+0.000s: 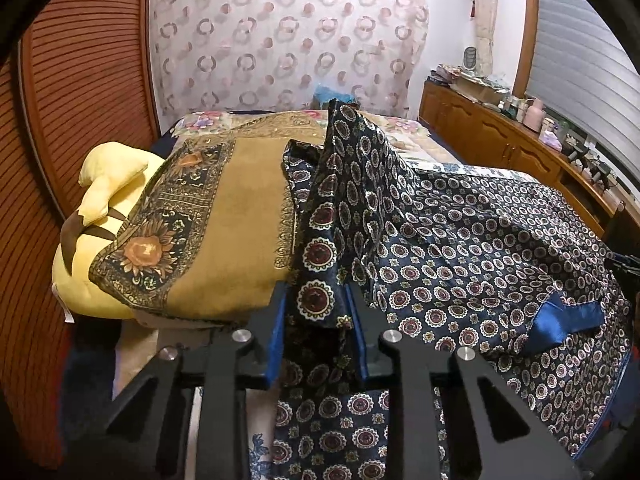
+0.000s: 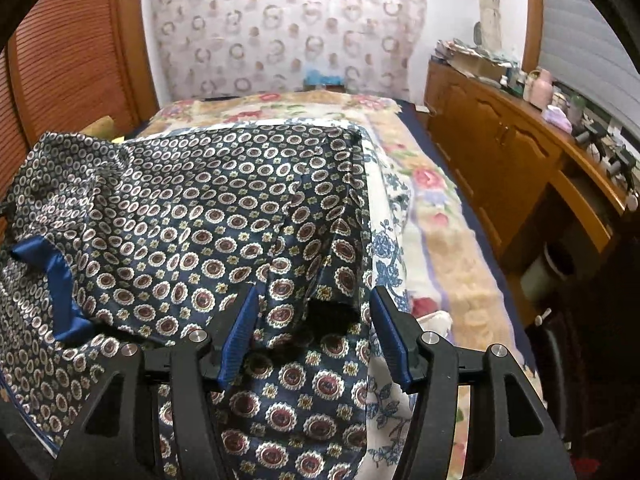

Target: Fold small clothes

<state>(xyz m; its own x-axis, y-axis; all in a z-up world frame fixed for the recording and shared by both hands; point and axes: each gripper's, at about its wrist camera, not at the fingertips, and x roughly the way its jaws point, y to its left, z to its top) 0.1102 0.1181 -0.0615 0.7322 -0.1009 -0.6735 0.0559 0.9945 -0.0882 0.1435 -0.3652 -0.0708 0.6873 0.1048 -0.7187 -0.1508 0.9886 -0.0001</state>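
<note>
Risk: uneven fold and loss of grip on the navy patterned garment (image 1: 460,248)

The garment lies spread over the floral bedspread (image 2: 432,200) of the bed, beside a mustard scarf (image 1: 224,216) draped on a yellow plush toy (image 1: 108,184). The left tongs (image 1: 316,308) are narrowed onto a raised ridge of the garment, which stands up in a peak between the pads; the satin looks slippery, so a sharp pull could slide it free. The right tongs (image 2: 314,320) stand part open over the garment's near edge, gripping nothing. If they close on one layer only, or off the corner, the fold is likely to go crooked. A loose blue satin band (image 2: 60,276) may snag or get tucked inside.
</note>
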